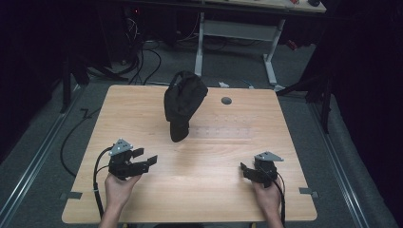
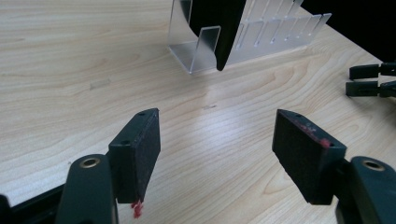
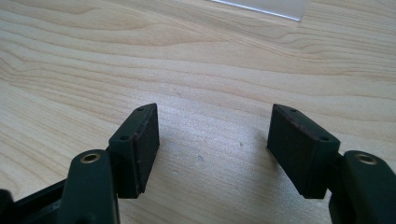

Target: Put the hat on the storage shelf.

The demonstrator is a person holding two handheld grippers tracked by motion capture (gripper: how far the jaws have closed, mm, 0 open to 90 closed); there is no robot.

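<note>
A black cap [image 1: 183, 102] hangs on a clear acrylic stand [image 2: 275, 35] at the middle back of the wooden table [image 1: 209, 190]. In the left gripper view the cap's brim [image 2: 224, 32] points down in front of the stand. My left gripper [image 1: 146, 156] rests at the front left, open, jaws toward the cap, nothing between them [image 2: 217, 135]. My right gripper [image 1: 247, 170] sits at the front right, also open over bare wood [image 3: 212, 135]. Its jaws appear at the right edge of the left gripper view [image 2: 371, 79].
A grey round grommet [image 1: 226, 100] is set in the table right of the cap. A corner of the clear stand [image 3: 261, 7] shows at the top of the right gripper view. Beyond the table stand a white desk frame [image 1: 237, 33] and floor cables [image 1: 142, 61].
</note>
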